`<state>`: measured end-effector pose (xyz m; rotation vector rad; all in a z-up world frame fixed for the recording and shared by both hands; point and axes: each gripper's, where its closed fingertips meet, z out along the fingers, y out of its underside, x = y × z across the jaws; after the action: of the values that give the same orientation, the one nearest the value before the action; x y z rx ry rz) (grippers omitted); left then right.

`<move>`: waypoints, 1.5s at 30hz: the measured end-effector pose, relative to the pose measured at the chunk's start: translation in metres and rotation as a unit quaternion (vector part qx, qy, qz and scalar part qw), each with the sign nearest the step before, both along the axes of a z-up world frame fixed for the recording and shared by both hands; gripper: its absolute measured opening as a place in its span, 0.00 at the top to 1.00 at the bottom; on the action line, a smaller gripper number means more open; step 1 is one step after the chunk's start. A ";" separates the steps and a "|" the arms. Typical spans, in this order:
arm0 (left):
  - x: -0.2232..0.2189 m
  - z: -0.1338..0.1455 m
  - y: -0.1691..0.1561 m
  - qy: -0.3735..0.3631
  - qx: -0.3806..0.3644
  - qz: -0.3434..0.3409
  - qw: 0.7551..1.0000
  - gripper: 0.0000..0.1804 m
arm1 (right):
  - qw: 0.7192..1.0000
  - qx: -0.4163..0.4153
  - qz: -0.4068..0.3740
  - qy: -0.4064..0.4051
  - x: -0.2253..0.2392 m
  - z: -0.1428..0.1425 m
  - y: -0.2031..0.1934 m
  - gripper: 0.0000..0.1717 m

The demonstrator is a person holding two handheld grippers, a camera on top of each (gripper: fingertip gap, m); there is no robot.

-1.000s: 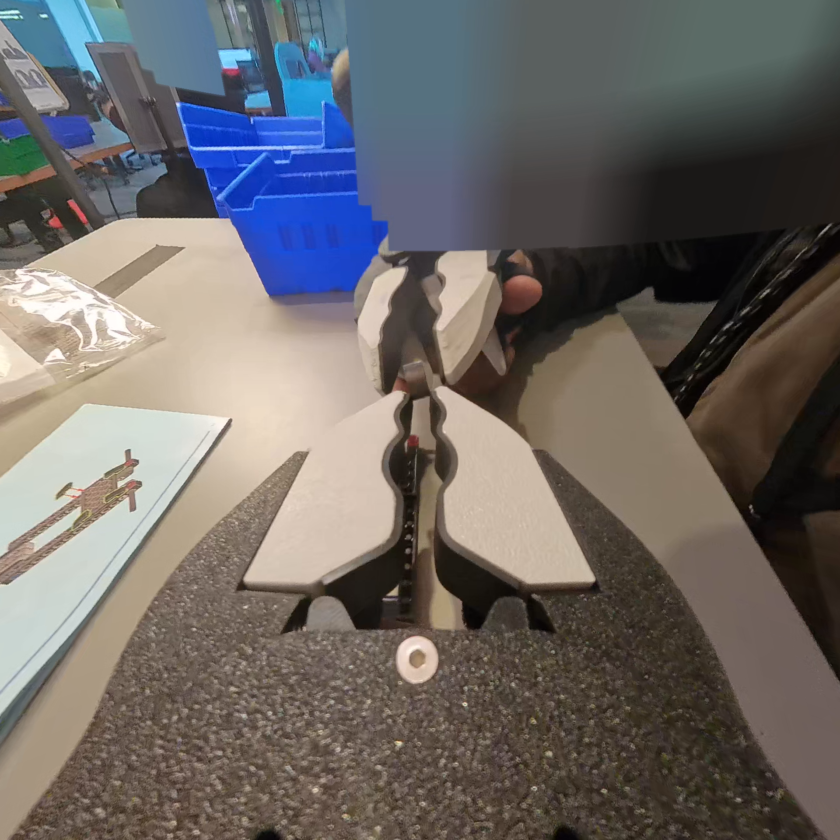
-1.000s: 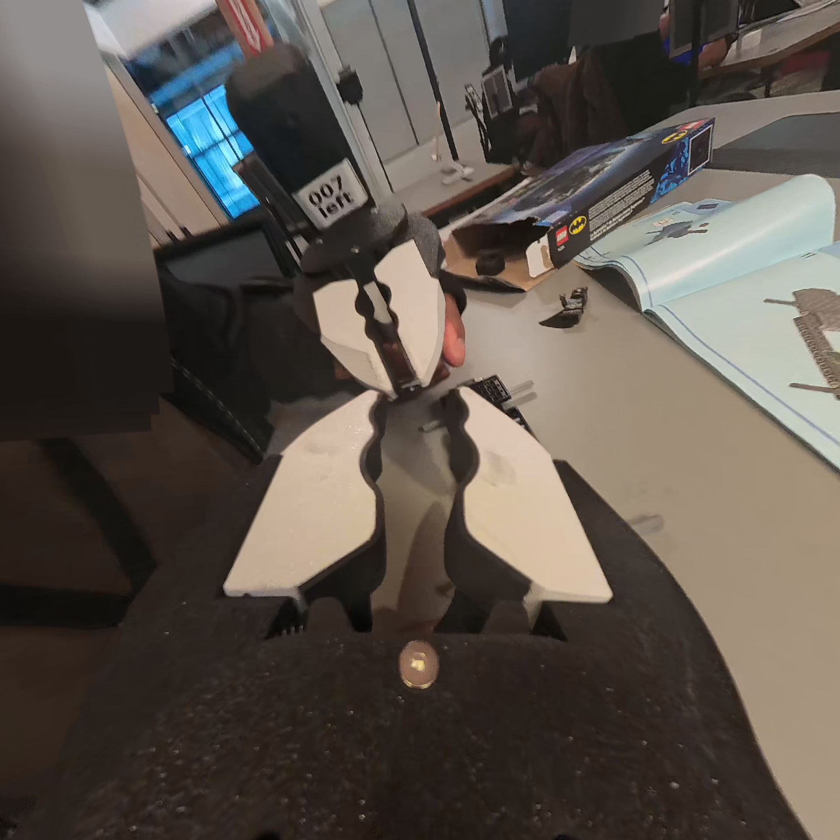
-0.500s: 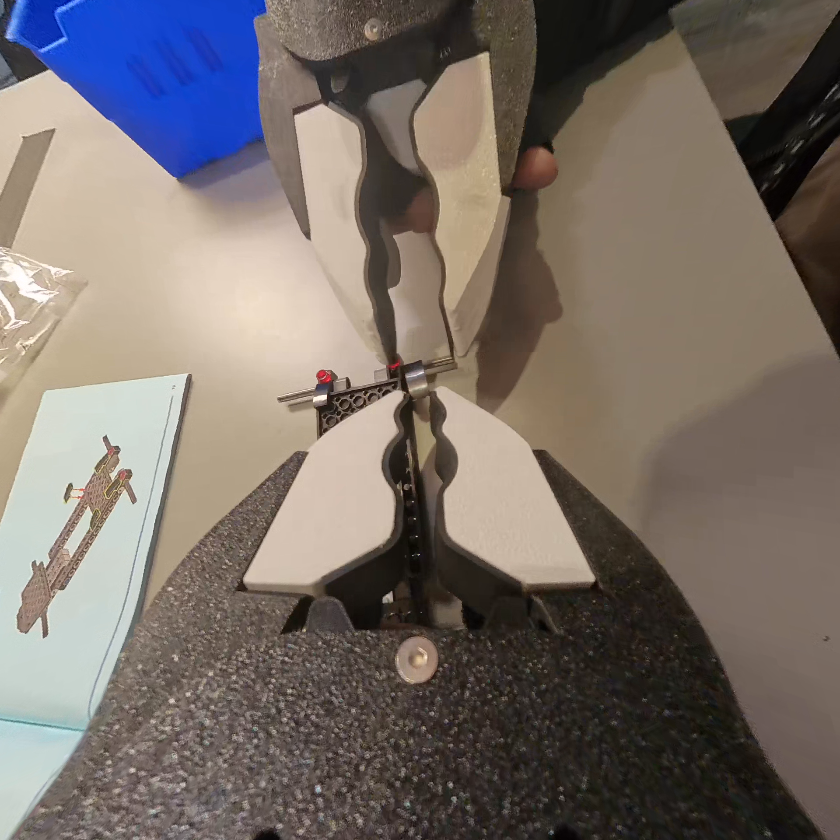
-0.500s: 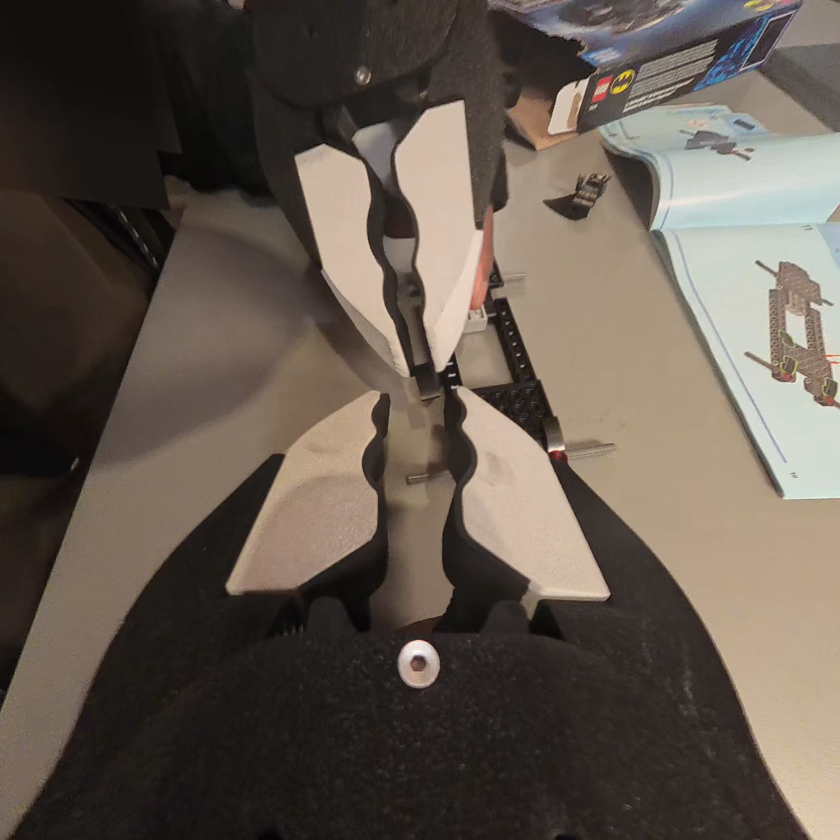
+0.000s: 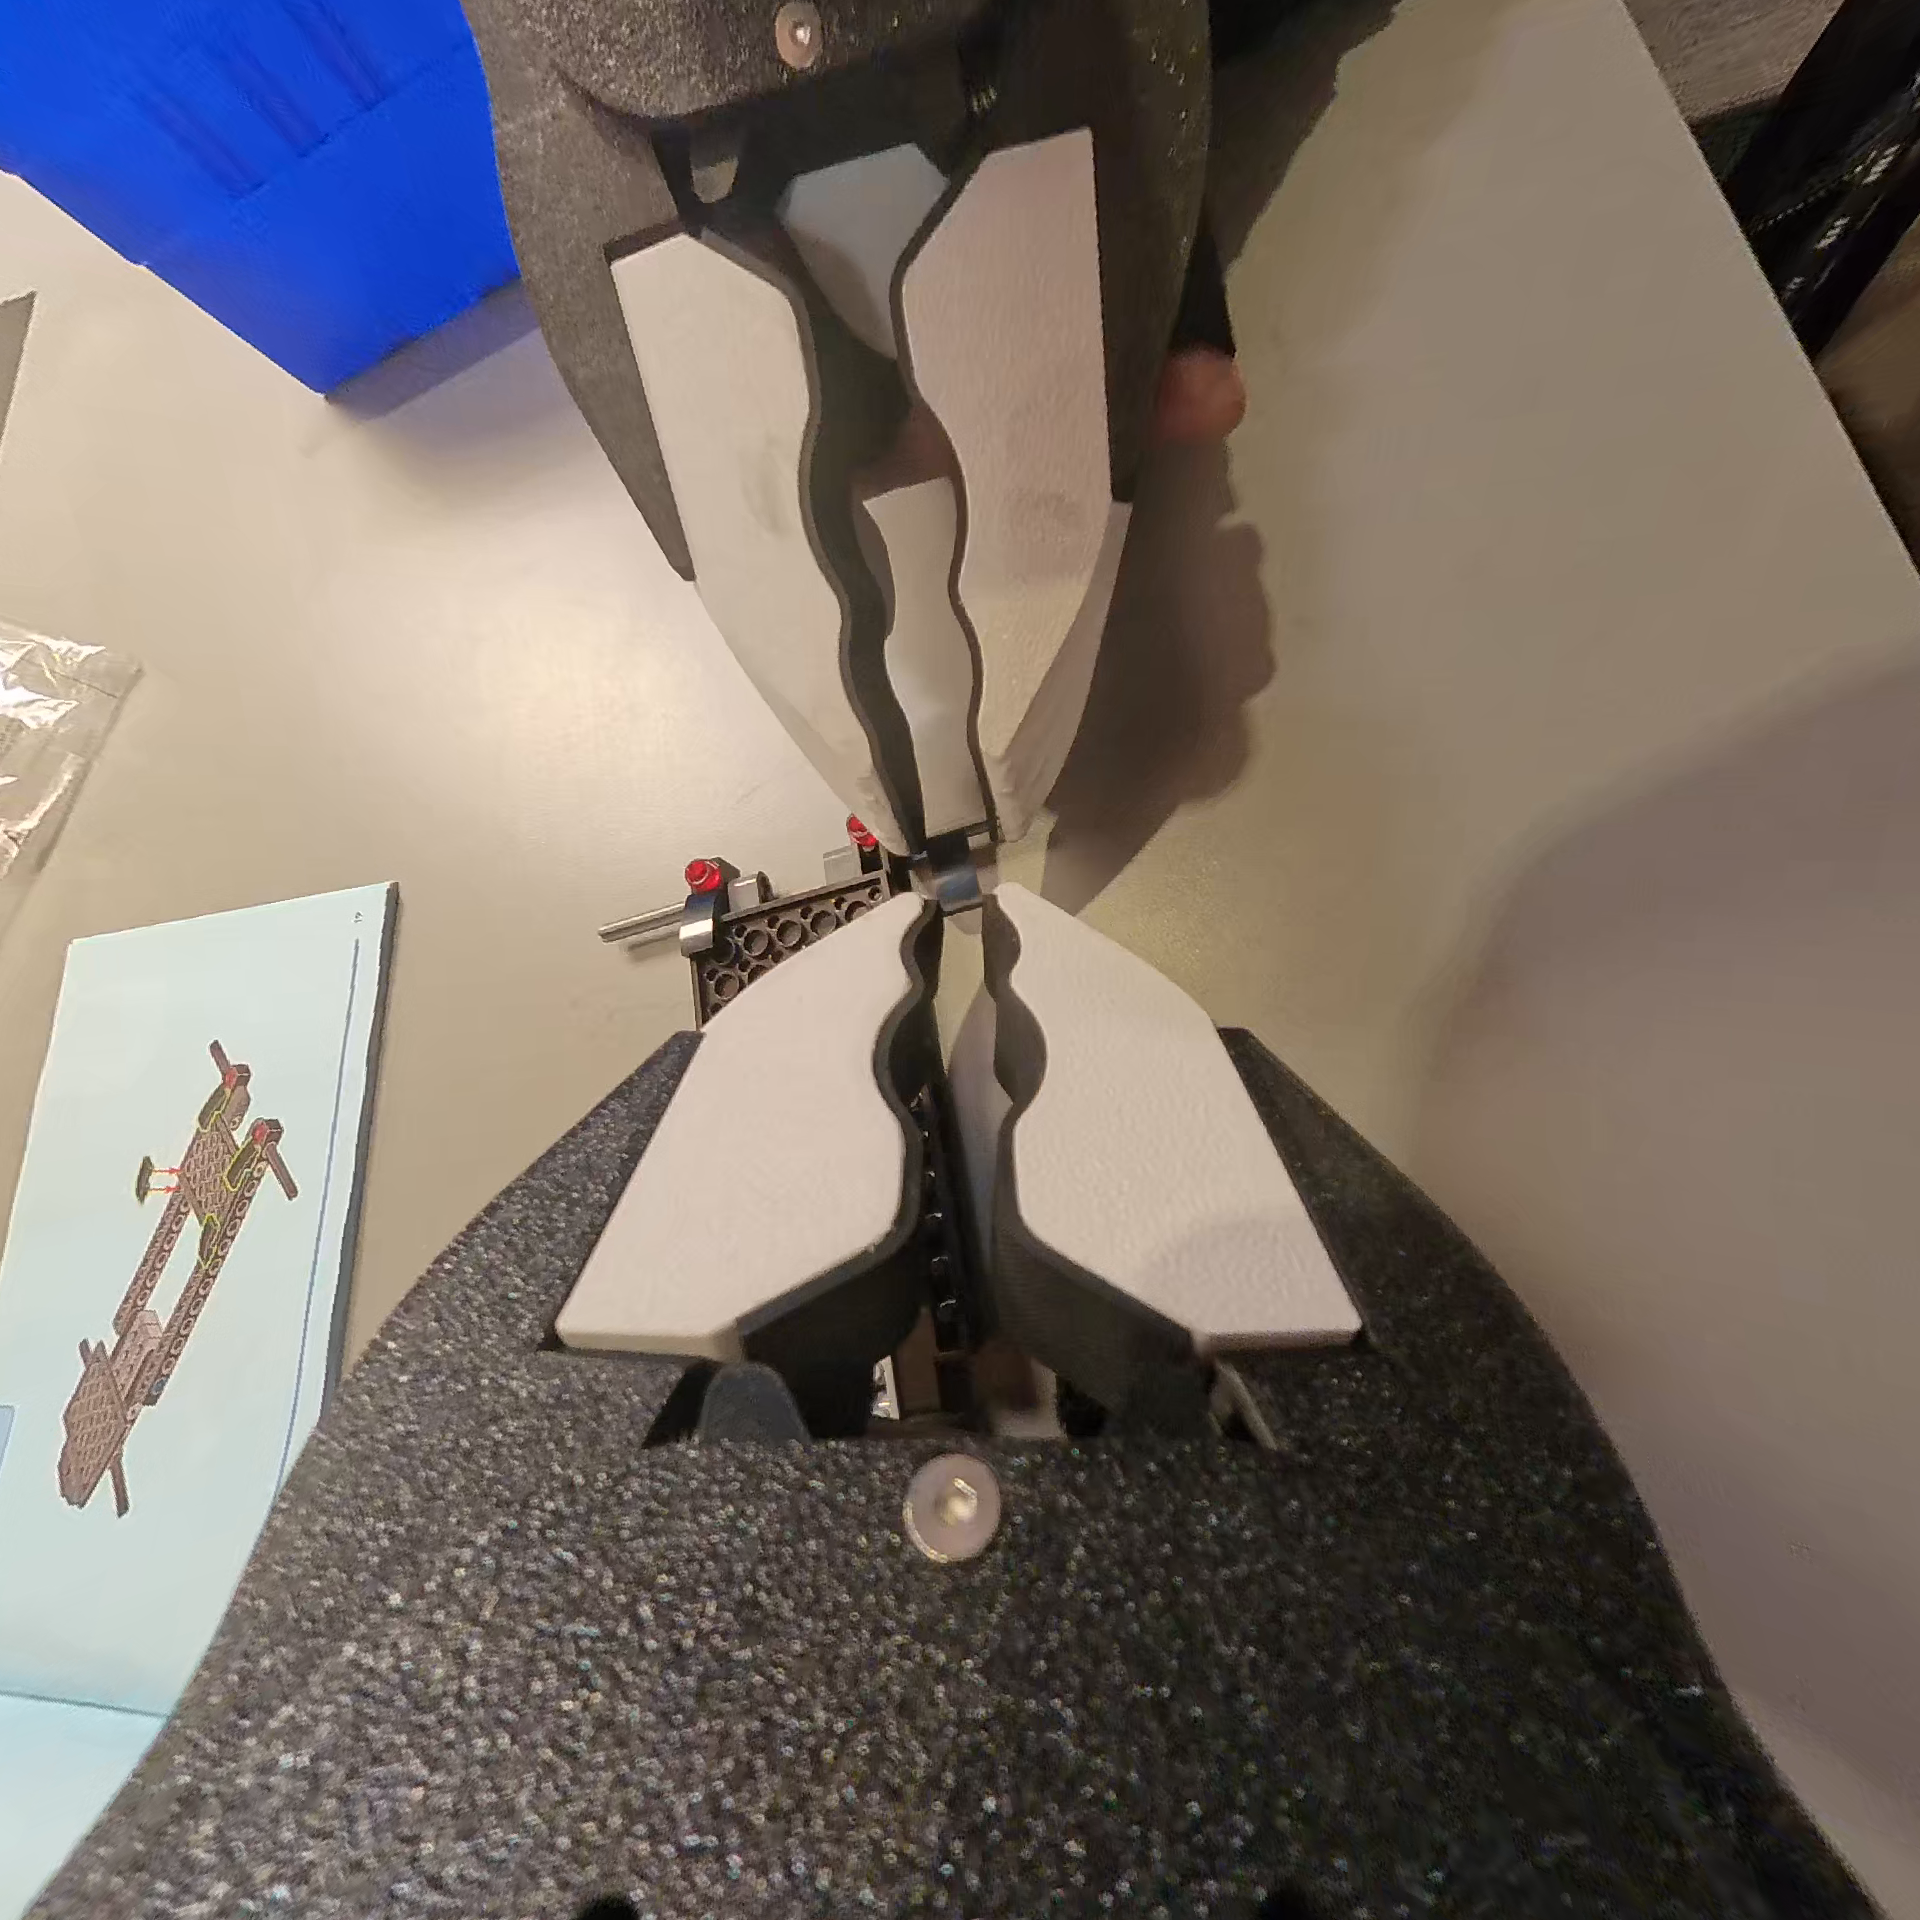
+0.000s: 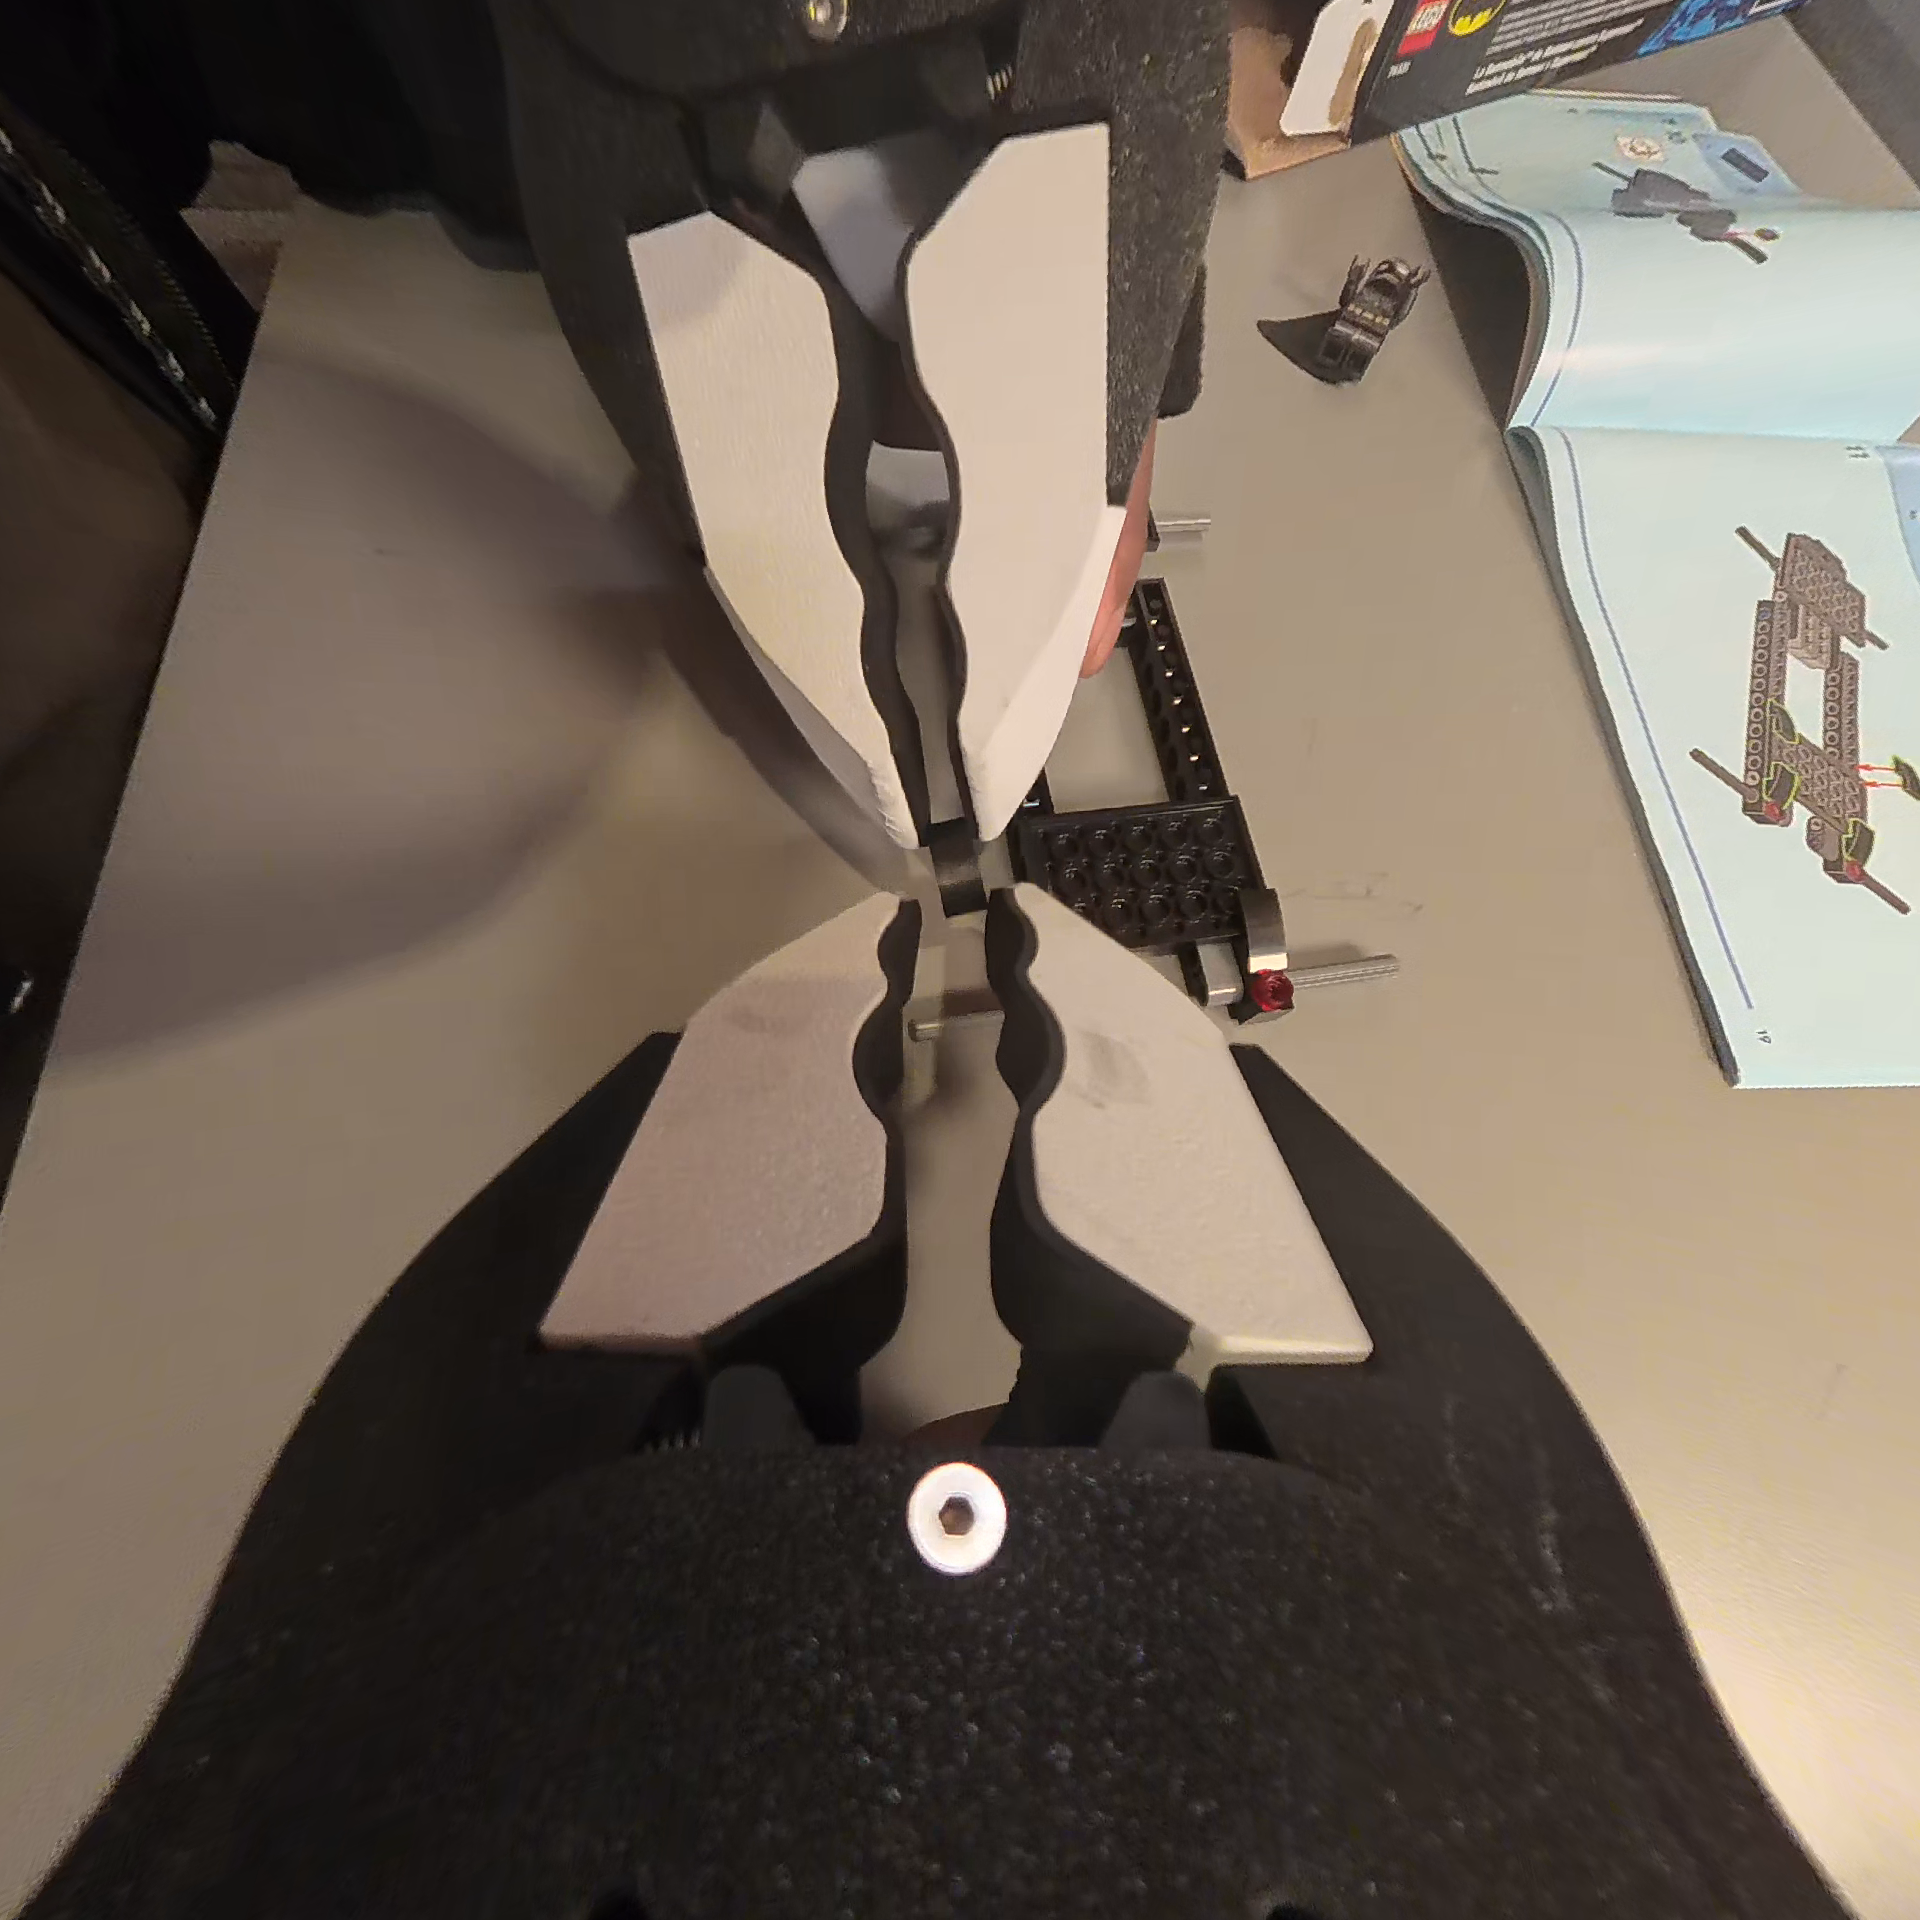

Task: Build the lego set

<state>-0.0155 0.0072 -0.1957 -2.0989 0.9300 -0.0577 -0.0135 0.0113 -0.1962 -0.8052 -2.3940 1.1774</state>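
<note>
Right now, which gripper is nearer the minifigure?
Left. The minifigure lies just beside the left gripper, level with its fingers. The right gripper meets the left tip to tip from the opposite side, so it sits farther away.

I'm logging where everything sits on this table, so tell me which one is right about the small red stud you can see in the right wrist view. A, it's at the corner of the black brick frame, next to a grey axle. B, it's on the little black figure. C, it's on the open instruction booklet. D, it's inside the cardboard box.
A: the red stud sits at the corner of the black brick frame, beside the grey axle sticking out sideways.
</note>
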 end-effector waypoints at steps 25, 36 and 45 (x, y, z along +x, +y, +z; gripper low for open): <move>-0.033 -0.014 -0.013 0.027 -0.057 0.071 0.995 0.85 | 0.999 0.023 -0.038 0.004 -0.010 -0.006 0.015 0.95; -0.034 -0.029 -0.009 0.032 -0.076 0.077 0.994 0.95 | 0.998 0.025 -0.052 0.003 -0.014 -0.006 0.022 0.95; -0.031 -0.026 -0.010 0.032 -0.074 0.060 0.995 0.95 | 0.998 -0.008 -0.055 -0.011 -0.012 0.005 0.035 0.95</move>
<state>-0.0469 -0.0030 -0.2214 -2.3014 0.8581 0.0026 -0.0256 0.0461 -0.1913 -0.9461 -2.3280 1.1507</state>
